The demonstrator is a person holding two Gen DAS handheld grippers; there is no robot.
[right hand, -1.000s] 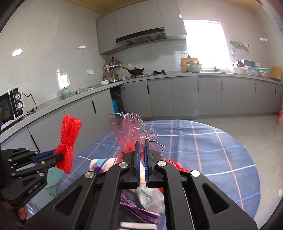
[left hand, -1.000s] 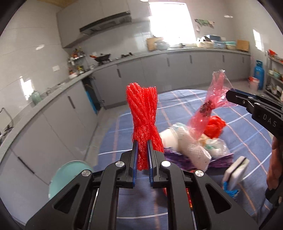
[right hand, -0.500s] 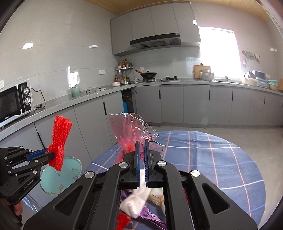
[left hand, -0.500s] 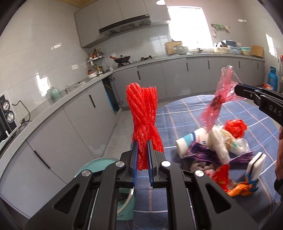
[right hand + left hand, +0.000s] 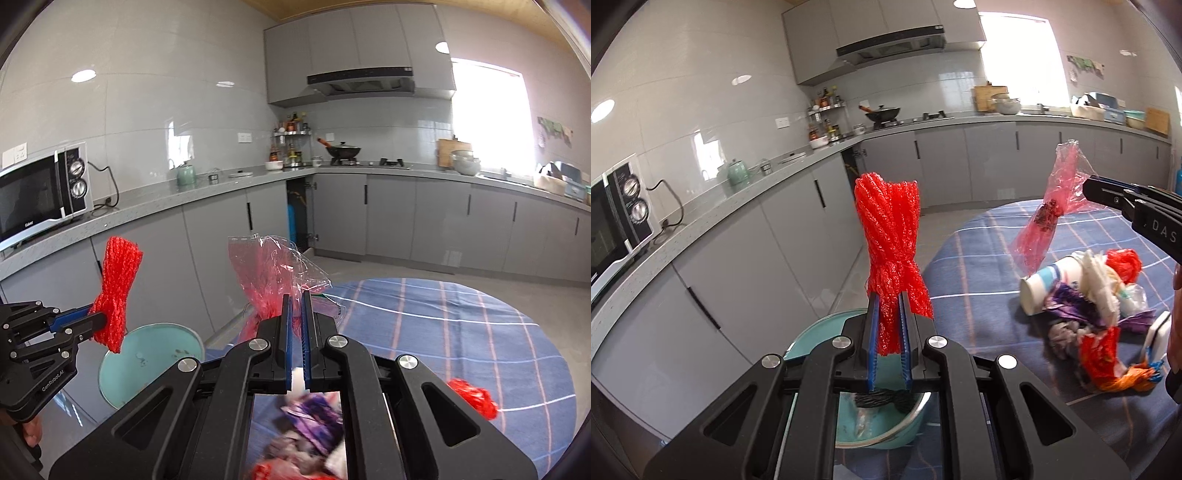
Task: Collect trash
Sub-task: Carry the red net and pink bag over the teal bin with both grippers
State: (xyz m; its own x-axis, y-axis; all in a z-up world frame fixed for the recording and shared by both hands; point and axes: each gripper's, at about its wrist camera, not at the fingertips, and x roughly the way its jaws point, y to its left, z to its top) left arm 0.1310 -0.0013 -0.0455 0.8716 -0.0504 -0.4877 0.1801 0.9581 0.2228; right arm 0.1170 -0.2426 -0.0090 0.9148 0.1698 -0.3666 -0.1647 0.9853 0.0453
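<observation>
Left gripper [image 5: 886, 343] clenched on red mesh bundle [image 5: 892, 254] above teal bin [image 5: 812, 332], right gripper [image 5: 295, 332] pinching red plastic bag [image 5: 266, 280] over table [image 5: 461, 325]; early release risks missing the bin.

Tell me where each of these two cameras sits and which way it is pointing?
Left wrist view: sits on the left gripper, looking along its fingers at the clamped red net bundle, the teal bin below and the trash pile; the right gripper enters from the right.
Right wrist view: sits on the right gripper, facing the kitchen counter past its clamped red plastic bag; the left gripper shows at left.
Shared: both grippers, bundle, bag, bin, blue checked tablecloth.
</observation>
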